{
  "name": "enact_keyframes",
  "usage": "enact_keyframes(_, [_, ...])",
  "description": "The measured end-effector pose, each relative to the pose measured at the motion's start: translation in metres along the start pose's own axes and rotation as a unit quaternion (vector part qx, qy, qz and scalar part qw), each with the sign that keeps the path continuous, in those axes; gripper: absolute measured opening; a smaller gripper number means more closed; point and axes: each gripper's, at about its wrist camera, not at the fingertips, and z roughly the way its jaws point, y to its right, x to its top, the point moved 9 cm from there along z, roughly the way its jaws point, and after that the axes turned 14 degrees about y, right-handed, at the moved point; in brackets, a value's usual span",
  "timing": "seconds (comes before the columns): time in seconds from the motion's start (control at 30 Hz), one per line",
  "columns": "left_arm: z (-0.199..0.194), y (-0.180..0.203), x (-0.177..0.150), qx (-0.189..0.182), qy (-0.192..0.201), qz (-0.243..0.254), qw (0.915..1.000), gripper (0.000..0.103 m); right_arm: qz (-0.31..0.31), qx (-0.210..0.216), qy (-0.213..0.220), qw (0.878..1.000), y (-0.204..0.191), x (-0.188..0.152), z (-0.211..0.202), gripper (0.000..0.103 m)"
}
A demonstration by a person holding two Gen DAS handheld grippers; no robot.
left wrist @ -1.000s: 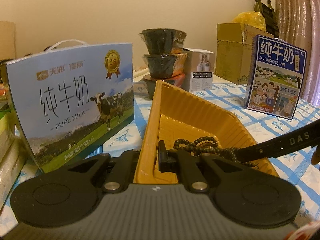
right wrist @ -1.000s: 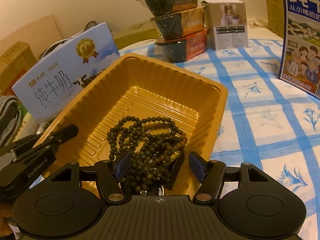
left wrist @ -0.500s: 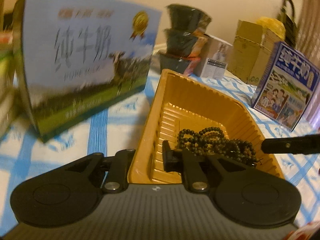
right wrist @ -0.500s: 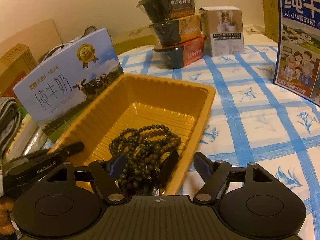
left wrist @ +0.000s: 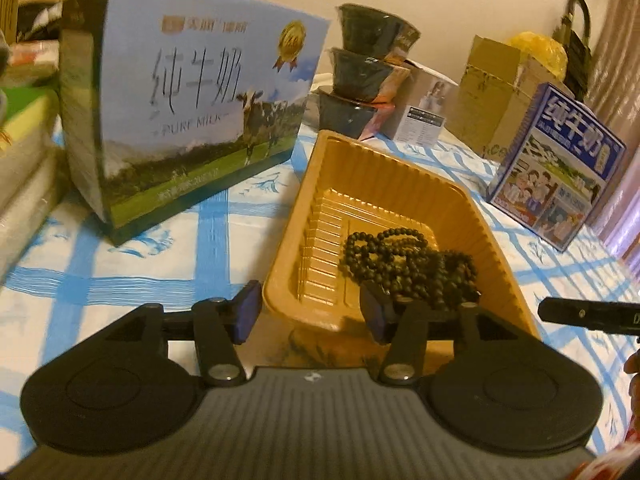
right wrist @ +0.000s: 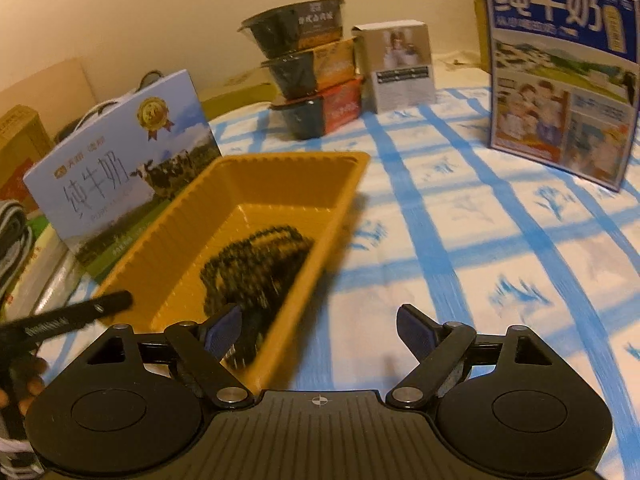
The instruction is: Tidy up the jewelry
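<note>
A string of dark beads (left wrist: 408, 264) lies heaped in the near end of a yellow plastic tray (left wrist: 384, 184) on the blue-checked tablecloth. My left gripper (left wrist: 310, 314) is open, its jaws astride the tray's near left corner and clear of it. My right gripper (right wrist: 320, 332) is open and empty, its left finger over the tray's near edge and its right finger over the cloth. In the right wrist view the beads (right wrist: 256, 264) are blurred inside the tray (right wrist: 328, 216). The other gripper's finger shows at each view's side.
A pale blue milk carton (left wrist: 192, 120) stands left of the tray. Three stacked black bowls (left wrist: 368, 68) and a small white box (left wrist: 424, 112) stand behind it. A dark blue milk box (left wrist: 556, 168) and cardboard boxes (left wrist: 500, 92) are to the right.
Both grippers have opened wide and pulled back from the tray. The left one let go of the tray's rim; the right one drew away from the beads, which stay in the tray.
</note>
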Motion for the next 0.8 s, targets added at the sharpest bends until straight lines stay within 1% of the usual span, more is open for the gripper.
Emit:
enact_keyframes(0.1, [-0.026,0.018,0.005,0.005,0.014,0.056,0.9983,0.069,0.005,-0.012,-0.005,1.000,0.005,-0.010,-0.022,0.084])
enact_keyframes(0.17, [-0.042,0.036,0.006,0.000,0.017,0.099,0.9949,0.071,0.007,-0.028,-0.006,1.000,0.008,-0.017,-0.037,0.084])
enact_keyframes(0.2, [-0.048,0.045,0.004,-0.004,0.015,0.113,0.9935,0.073,0.006,-0.036,-0.006,0.999,0.010,-0.020,-0.044,0.084])
enact_keyframes(0.23, [-0.054,0.055,0.003,-0.010,0.011,0.123,0.9923,0.078,0.005,-0.046,-0.005,0.999,0.012,-0.022,-0.053,0.084])
enact_keyframes(0.3, [-0.065,0.074,-0.001,-0.023,0.005,0.134,0.9907,0.083,0.003,-0.059,-0.006,0.998,0.014,-0.027,-0.069,0.084])
enact_keyframes(0.33, [-0.070,0.083,-0.003,-0.031,0.005,0.137,0.9901,0.087,0.002,-0.065,-0.007,0.998,0.015,-0.029,-0.078,0.084])
enact_keyframes(0.4, [-0.081,0.101,-0.007,-0.045,0.008,0.141,0.9889,0.092,0.000,-0.077,-0.007,0.997,0.017,-0.034,-0.097,0.084])
enact_keyframes(0.47, [-0.091,0.120,-0.010,-0.057,0.010,0.143,0.9881,0.093,-0.001,-0.091,-0.002,0.996,0.019,-0.038,-0.114,0.084])
enact_keyframes(0.57, [-0.105,0.140,-0.014,-0.063,0.005,0.151,0.9865,0.094,0.007,-0.110,0.006,0.994,0.024,-0.039,-0.137,0.084])
enact_keyframes(0.67, [-0.117,0.155,-0.017,-0.072,-0.003,0.163,0.9840,0.094,0.019,-0.127,0.020,0.992,0.030,-0.038,-0.160,0.084])
enact_keyframes(0.73, [-0.125,0.161,-0.019,-0.072,-0.011,0.170,0.9828,0.094,0.020,-0.135,0.025,0.990,0.031,-0.038,-0.173,0.084])
enact_keyframes(0.8, [-0.134,0.167,-0.021,-0.076,-0.019,0.167,0.9829,0.094,0.020,-0.138,0.025,0.990,0.030,-0.040,-0.184,0.084])
